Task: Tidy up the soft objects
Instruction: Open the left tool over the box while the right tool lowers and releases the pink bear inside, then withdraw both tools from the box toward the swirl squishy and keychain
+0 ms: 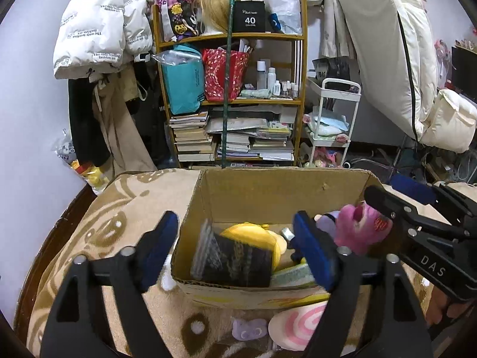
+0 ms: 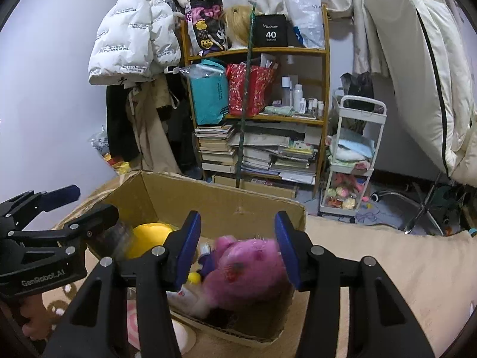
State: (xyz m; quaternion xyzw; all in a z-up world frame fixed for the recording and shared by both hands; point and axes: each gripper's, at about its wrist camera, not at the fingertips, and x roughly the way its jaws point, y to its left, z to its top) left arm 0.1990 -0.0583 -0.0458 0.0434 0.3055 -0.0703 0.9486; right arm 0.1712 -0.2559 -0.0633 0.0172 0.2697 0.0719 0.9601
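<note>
An open cardboard box (image 1: 262, 191) (image 2: 226, 208) sits on a beige patterned blanket. Inside lie a yellow plush (image 1: 256, 232) (image 2: 149, 237), a dark patterned pouch (image 1: 235, 262) and a pink plush toy (image 1: 357, 226) (image 2: 250, 271). My left gripper (image 1: 235, 250) is open and empty over the box's near left corner. My right gripper (image 2: 237, 247) is open, its jaws on either side of the pink plush with a gap, over the box; it also shows in the left wrist view (image 1: 384, 203). A pink-and-white swirl cushion (image 1: 295, 325) lies in front of the box.
A small purple soft item (image 1: 247, 329) lies on the blanket (image 1: 134, 208) by the swirl cushion. Behind the box stand a wooden shelf (image 1: 232, 98) packed with bags and books, a white trolley (image 2: 351, 161) with plush toys, and hanging jackets.
</note>
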